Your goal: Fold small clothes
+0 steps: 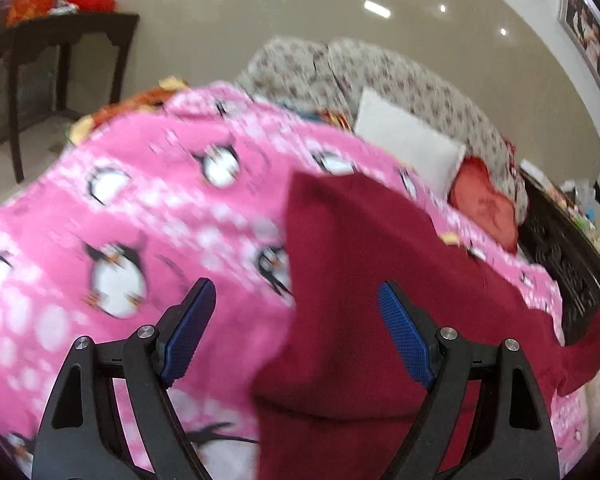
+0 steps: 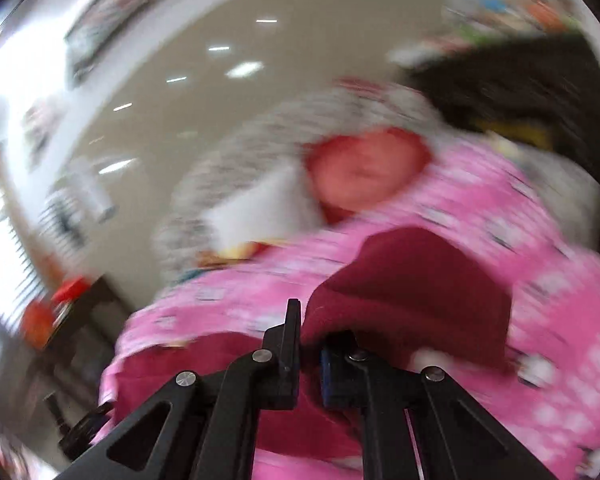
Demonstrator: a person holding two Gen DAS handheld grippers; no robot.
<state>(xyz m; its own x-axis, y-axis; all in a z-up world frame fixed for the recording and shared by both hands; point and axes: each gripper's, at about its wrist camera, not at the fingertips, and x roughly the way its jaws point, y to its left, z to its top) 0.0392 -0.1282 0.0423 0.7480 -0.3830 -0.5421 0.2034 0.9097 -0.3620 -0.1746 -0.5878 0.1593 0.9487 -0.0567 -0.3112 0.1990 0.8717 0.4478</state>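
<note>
Left wrist view is showing the left tongs (image 1: pixel 296 300) standing wide open with nothing between the blue pads (image 1: pixel 404 332), hanging just above the cloth (image 1: pixel 360 280), a dark red garment lying on the pink penguin blanket (image 1: pixel 120 208) that is covering the bed. The cloth's near end is lying between the open fingers, and its body is running away toward 1 o'clock, with a part trailing off toward 3 o'clock. In the right wrist view the right tongs (image 2: pixel 310 344) are closed nearly tight, pinching an edge of the cloth (image 2: pixel 420 292); the fabric is bunching and rising into a hump beyond the fingers toward 1 o'clock. That picture is badly smeared, so fine detail of the pinch is hard to read.

By my judgement a fold is being made: the right side is carrying a held edge over while the left is free. The long axis seems to be running from the near edge at 6 o'clock out toward 1 o'clock in the left view, though which end is which I cannot tell. The next move is probably calling for the left tongs to pin or take the near edge so the carried layer lands square. A heart-shaped red cushion (image 1: pixel 486 204) and a white pillow (image 1: pixel 408 140) are sitting beyond, at 1 o'clock.
</note>
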